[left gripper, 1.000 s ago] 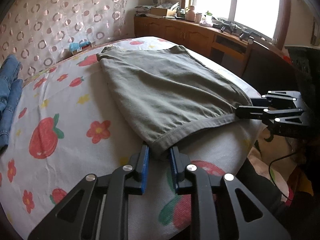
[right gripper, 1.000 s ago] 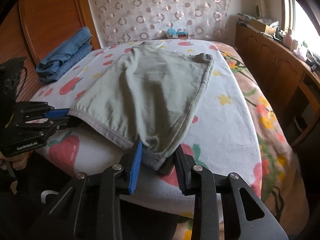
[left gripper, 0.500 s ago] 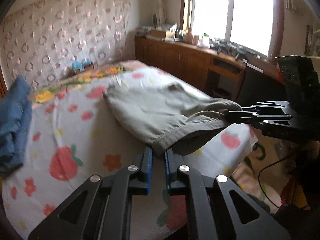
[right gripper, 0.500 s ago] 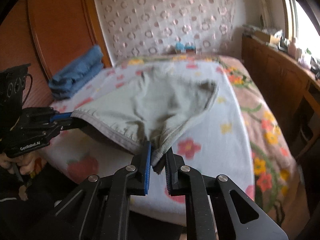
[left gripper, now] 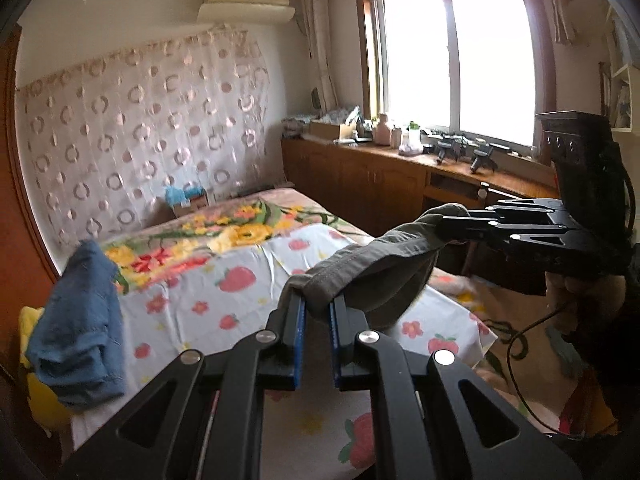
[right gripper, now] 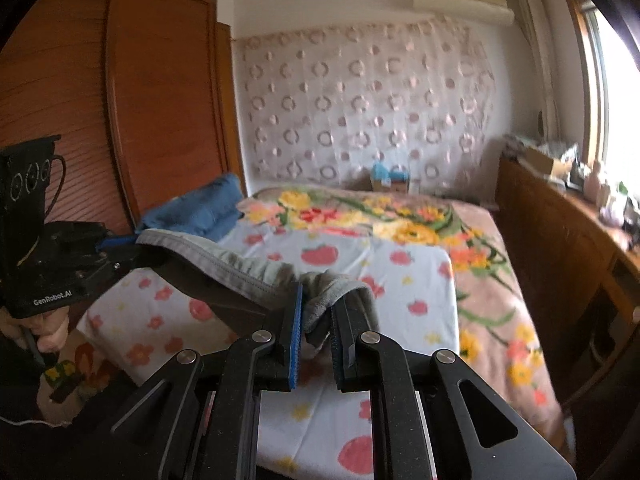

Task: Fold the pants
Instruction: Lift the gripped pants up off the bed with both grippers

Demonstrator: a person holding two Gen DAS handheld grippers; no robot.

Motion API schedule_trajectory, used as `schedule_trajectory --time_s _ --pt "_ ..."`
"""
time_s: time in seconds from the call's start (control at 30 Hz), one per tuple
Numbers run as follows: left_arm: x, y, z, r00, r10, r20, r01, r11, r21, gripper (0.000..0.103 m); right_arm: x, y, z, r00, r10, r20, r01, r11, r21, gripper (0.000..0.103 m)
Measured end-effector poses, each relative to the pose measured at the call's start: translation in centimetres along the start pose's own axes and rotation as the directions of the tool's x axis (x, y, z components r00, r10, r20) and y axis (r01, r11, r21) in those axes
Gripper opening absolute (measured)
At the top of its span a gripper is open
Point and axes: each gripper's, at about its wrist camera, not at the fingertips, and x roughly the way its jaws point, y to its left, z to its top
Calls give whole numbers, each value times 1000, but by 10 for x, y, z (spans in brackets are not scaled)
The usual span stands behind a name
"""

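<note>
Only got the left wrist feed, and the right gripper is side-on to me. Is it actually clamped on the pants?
Observer: Yes. In the right wrist view the right gripper is shut on a bunched wad of the pants, squeezed between its blue pads.
Operator: Clean pinch or sloppy?
Observer: Sloppy. Some fabric spills over the gripper's outer side, toward the window, instead of sitting between the pads.
Operator: How does my end look from there?
Observer: The left gripper pinches the far corner of the band. The band sags between the two grippers, above the bed. The cloth below it is in shadow, so I cannot tell whether it touches the sheet.
</note>
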Motion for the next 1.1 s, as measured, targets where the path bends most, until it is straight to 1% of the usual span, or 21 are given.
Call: schedule_trajectory --time_s 0.3,0.5,0.73,0.87,1.0,1.1 --pt "-26 13 8 998 36 58 -35 999 -12 7 -10 21 20 999 10 38 -8 998 -68 9" --pt "-20 32 8 996 63 59 -60 997 -46 7 -1 30 35 999 23 46 -19 994 -103 9" --pt "1 57 -5 997 77 24 -75 994 -83 7 31 34 43 999 43 24 -40 992 -116 9" --pt "17 73 -6 996 85 -2 -84 991 -102 7 55 35 50 998 56 2 -55 992 -117 9" --pt "35 91 0 996 92 -14 -93 989 -112 7 80 33 58 998 62 -20 -64 989 -130 9" --pt "48 106 16 995 103 -11 -103 989 -110 7 101 30 71 998 59 -30 -62 989 -136 9"
